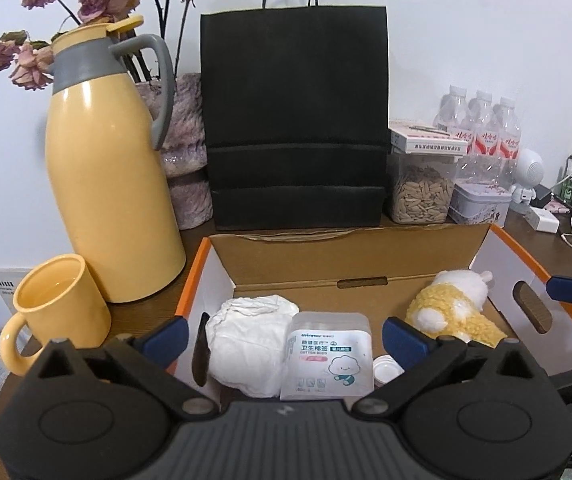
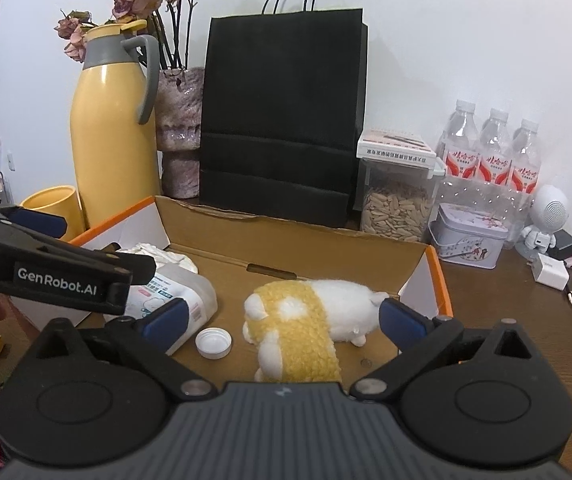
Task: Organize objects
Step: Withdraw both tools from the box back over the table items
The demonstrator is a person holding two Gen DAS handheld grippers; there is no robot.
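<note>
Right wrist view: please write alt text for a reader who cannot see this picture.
The open right gripper hovers, holding nothing, over an orange-edged cardboard box containing a yellow and white plush toy, a white bottle cap, a cotton bud pack and crumpled white cloth. Behind stand a black paper bag and yellow thermos.

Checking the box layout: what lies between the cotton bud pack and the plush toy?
A white bottle cap on the box floor, between the cotton bud pack and plush toy; clearest in the right wrist view.

The middle floor of the cardboard box (image 2: 440,280) is left bare, flanked by the cotton-bud pack (image 2: 181,300) and plush toy (image 2: 306,320). Passage behind is blocked by the black bag (image 2: 281,120) and yellow jug (image 2: 113,140).
</note>
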